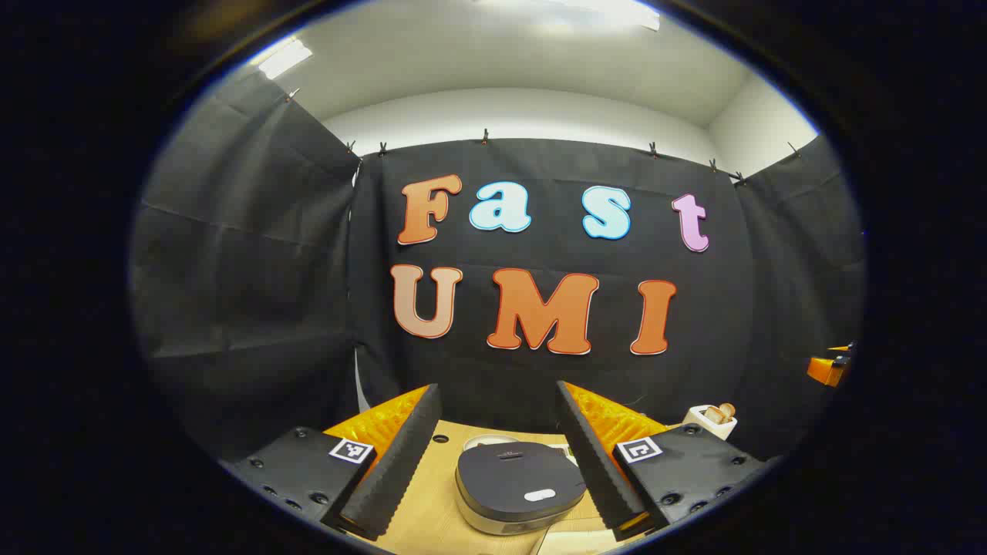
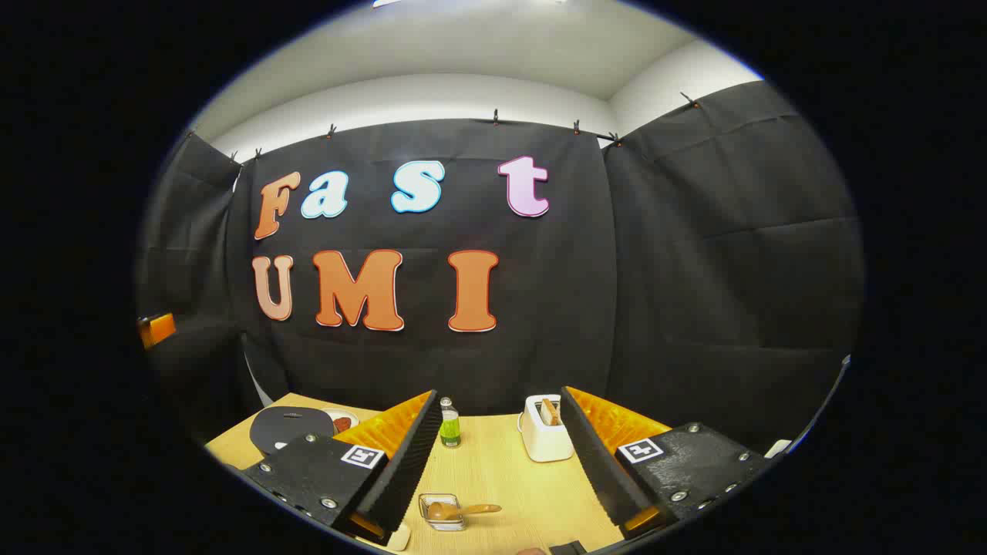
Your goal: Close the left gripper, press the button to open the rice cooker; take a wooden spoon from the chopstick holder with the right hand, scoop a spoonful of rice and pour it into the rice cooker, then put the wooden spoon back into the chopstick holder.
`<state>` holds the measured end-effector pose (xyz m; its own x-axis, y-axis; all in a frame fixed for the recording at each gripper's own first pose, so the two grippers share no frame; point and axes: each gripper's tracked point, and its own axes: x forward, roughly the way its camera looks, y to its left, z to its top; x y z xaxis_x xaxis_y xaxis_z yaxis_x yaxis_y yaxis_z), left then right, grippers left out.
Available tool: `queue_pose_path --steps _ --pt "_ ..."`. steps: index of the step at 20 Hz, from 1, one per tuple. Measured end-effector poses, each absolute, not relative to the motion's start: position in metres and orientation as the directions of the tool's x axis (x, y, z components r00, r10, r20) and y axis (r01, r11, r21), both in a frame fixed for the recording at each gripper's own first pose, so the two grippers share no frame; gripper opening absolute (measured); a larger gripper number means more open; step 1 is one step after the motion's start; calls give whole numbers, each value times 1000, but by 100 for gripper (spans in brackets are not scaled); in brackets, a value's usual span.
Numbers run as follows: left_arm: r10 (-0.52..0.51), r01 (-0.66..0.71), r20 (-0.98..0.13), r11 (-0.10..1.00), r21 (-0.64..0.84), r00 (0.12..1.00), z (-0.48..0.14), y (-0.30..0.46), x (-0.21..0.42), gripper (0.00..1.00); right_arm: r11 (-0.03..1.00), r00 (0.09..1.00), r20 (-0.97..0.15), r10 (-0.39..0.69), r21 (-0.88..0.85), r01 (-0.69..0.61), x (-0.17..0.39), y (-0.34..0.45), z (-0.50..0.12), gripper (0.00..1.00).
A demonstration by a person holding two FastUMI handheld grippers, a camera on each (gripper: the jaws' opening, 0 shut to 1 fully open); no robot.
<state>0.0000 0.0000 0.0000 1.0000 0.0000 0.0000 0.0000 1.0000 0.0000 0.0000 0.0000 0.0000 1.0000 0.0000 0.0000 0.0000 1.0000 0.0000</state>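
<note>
Left gripper view: the left hand-held gripper [image 1: 497, 455] hangs with its jaws wide apart above the rice cooker [image 1: 518, 486], which sits closed on the desk [image 1: 432, 509]; its pale button [image 1: 540, 495] lies on the near edge of the dark lid. The cooker looks heavy and rigid, so a press with shut fingers should not shift it, though the smooth lid may let the tips slide. Farther right stands the white chopstick holder [image 1: 711, 422], wooden tops poking out. Right gripper view: the right hand-held gripper [image 2: 501, 462] is likewise open and empty. Between its fingers on the desk sit a green bottle [image 2: 450, 426], the holder [image 2: 544, 437] and, nearer, a small glass dish [image 2: 441, 512] with a wooden spoon [image 2: 463, 509] lying in it. A spoon is light and stiff; I would pinch it high on the handle, firmly, since smooth wood may twist.
</note>
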Motion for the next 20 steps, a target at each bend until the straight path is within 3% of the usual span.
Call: queue_pose_path --steps 9,14,15,20 --pt "-83 82 37 997 13 996 14 -27 24 97 999 999 26 -43 7 42 9 -11 4 95" --pt "-70 70 27 997 22 997 5 -22 23 97 999 999 9 -34 14 34 9 -6 -4 91" --pt "-65 64 24 998 26 998 4 -19 23 97 999 999 13 -34 11 33 8 -5 -3 95" --pt "-52 52 15 999 11 999 3 -8 23 99 1000 1000 17 -25 -2 25 9 2 -4 95"
